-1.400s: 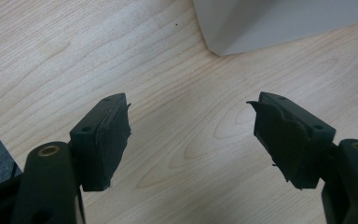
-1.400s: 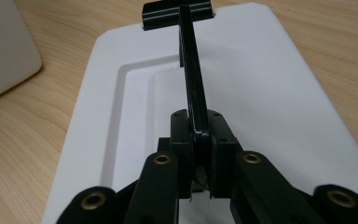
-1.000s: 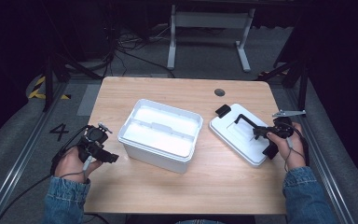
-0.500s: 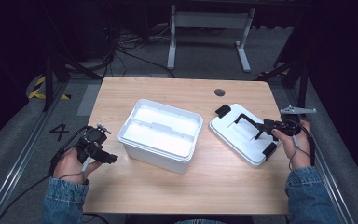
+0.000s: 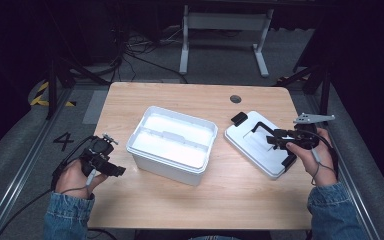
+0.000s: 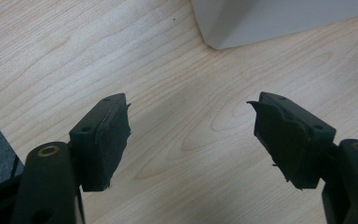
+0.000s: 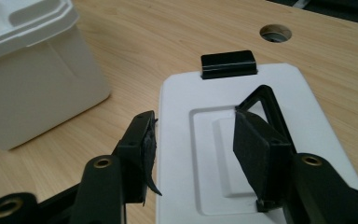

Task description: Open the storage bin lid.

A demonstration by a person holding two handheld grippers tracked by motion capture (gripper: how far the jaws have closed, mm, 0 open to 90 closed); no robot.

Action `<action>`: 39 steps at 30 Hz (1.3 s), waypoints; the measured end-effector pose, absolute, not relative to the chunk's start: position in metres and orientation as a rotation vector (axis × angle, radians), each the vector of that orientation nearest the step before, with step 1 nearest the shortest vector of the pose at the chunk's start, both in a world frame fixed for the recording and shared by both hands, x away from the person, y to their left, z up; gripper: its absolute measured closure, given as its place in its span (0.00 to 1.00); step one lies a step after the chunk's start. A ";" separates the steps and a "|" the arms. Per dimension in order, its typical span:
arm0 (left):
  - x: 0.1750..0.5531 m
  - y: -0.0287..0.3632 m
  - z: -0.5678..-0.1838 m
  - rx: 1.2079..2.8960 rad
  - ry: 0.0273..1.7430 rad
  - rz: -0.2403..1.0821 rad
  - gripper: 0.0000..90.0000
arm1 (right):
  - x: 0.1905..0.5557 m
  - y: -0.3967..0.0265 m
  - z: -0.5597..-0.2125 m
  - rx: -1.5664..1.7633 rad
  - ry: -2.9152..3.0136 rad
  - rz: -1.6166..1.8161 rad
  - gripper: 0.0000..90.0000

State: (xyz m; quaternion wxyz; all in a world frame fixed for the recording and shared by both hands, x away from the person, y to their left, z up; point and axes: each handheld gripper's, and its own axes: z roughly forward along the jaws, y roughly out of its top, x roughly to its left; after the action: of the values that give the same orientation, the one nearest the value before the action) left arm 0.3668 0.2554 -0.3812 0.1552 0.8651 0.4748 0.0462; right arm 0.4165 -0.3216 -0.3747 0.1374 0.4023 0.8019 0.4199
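Your left claw (image 5: pixel 114 169) hovers at the near left of the worktop (image 5: pixel 180 210), just inside its left edge, with its jaws spread wide and nothing between them; in the left gripper view only bare wood lies under the left claw (image 6: pixel 191 135), and a corner of the white bin (image 6: pixel 279 18) sits just beyond. That white bin (image 5: pixel 172 144) stands open in the middle of the worktop, lidless, its long side angled so the near right corner points toward you. Between it and your left hand (image 5: pixel 72 176) you have a strip of free wood, and the whole near edge in front of the bin is open. Your right claw (image 5: pixel 275 141) is over the white lid (image 5: pixel 257 145), which lies flat on the right side of the worktop, apart from the bin, its near right corner close to the right edge. In the right gripper view the right claw (image 7: pixel 193 140) stands parted, one jaw off the lid's left edge over wood and the other over the lid's raised centre beside the black handle (image 7: pixel 265 105); it grips nothing. A black latch (image 7: pixel 227 64) sits on the lid's far edge, and past it a round cable hole (image 7: pixel 275 32) pierces the wood. The worktop is pale wood grain; around it lie grey floor (image 5: pixel 20 150), cables and a white frame (image 5: pixel 225 30) at the far side.
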 end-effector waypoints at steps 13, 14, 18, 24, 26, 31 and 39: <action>0.366 0.255 -0.377 2.499 1.330 0.155 0.30 | 0.393 -0.294 -0.373 1.069 2.458 1.198 0.54; 0.366 0.254 -0.377 2.494 1.337 0.148 0.30 | 0.392 -0.292 -0.373 1.063 2.466 1.196 0.54; 0.365 0.254 -0.377 2.489 1.343 0.144 0.30 | 0.386 -0.283 -0.376 1.037 2.498 1.196 0.53; 0.366 0.254 -0.377 2.498 1.330 0.151 0.30 | 0.379 -0.271 -0.384 0.999 2.548 1.176 0.53; 0.366 0.253 -0.378 2.496 1.336 0.148 0.30 | 0.377 -0.268 -0.387 0.987 2.561 1.175 0.52; 0.365 0.254 -0.379 2.495 1.341 0.142 0.30 | 0.374 -0.262 -0.394 0.955 2.570 1.181 0.50; 0.365 0.255 -0.379 2.494 1.335 0.147 0.30 | 0.369 -0.252 -0.410 0.945 2.611 1.164 0.48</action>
State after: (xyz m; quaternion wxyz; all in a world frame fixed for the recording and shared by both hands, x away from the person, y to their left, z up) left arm 0.3647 0.2547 -0.3790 0.1536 0.8700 0.4657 0.0511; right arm 0.3689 -0.2519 -0.4105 0.0654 0.3131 0.8654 0.3857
